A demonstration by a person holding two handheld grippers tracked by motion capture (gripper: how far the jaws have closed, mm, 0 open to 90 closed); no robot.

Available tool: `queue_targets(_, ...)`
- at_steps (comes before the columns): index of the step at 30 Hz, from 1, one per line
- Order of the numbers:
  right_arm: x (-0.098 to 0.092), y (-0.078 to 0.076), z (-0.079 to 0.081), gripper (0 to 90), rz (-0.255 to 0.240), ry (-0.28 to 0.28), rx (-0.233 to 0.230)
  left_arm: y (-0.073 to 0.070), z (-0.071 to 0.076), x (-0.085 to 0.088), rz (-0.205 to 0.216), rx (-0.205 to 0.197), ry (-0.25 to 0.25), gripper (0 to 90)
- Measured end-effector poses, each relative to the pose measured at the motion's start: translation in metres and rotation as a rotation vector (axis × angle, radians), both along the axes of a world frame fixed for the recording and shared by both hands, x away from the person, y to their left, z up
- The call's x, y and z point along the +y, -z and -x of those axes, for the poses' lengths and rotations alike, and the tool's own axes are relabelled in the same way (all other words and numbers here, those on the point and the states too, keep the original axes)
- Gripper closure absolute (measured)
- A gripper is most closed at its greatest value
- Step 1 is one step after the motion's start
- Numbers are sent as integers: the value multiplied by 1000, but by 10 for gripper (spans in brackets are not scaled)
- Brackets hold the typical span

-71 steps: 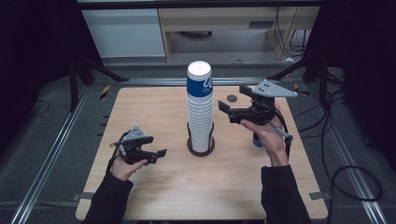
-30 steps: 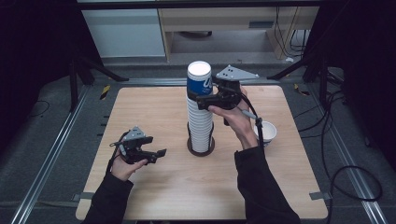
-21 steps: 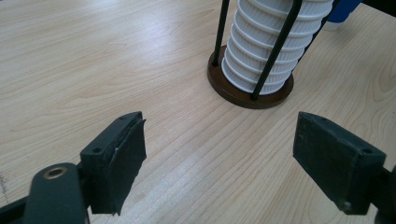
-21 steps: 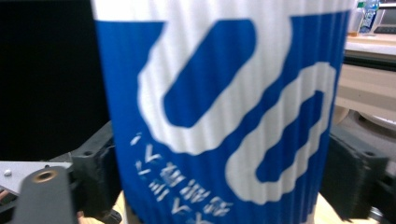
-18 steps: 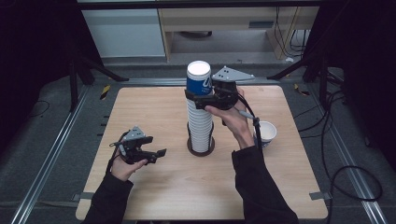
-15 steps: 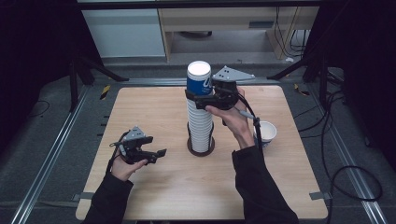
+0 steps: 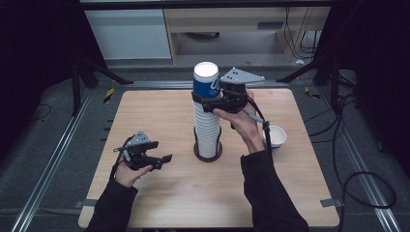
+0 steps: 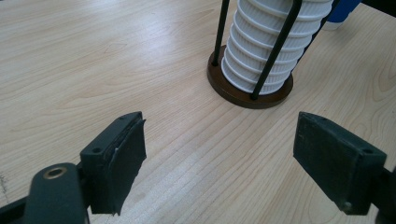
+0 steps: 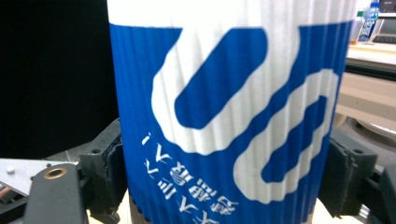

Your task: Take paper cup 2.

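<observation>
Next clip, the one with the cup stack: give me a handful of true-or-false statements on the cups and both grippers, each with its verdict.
1. The right gripper is closed on the top cup of the stack. True; its jaws have just been closing and its pads press the blue-and-white cup from both sides.
2. The left gripper holds a cup. False: its jaws stand open with nothing between them, over bare table.
3. The cup stack stands upside down in a round brown base with black rods. True.
4. A single cup lies tipped on its side at the left of the stack. False: it stands upright, mouth up, at the right of the stack.
</observation>
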State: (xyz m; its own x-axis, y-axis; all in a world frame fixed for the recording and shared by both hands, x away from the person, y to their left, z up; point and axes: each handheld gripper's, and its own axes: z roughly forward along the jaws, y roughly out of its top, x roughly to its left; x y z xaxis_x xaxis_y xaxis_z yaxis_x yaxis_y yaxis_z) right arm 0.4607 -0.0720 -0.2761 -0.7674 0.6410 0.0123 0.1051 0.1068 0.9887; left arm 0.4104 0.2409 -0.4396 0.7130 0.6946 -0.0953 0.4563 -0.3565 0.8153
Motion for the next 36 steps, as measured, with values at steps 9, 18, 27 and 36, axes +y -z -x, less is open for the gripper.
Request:
queue_targets(9,-2,-13,3,207,-2,-3,-22,0,0,0,-2,0,2,165)
queue_targets(18,-4,-31,7,213,-26,-3,-59,0,0,0,-3,2,3,165)
queue_targets(27,-6,-53,12,212,-49,1,-102,0,0,0,-1,3,4,167)
queue_targets(36,-24,-65,23,212,-50,32,-143,0,1,0,-2,3,7,175)
